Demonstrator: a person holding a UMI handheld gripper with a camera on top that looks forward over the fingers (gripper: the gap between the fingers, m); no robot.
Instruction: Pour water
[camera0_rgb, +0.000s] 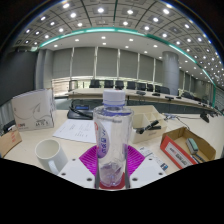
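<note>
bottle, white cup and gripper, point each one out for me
bottle (111, 140), gripper view, on its clear body, standing between the fingers
white cup (50, 153), gripper view, on its side wall
gripper (111, 177), gripper view, midway between its fingertips, at the bottle's base

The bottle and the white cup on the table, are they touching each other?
Apart. The gripper view shows bare table between the white cup and the bottle, which stands between the pink pads of the tool.
</note>
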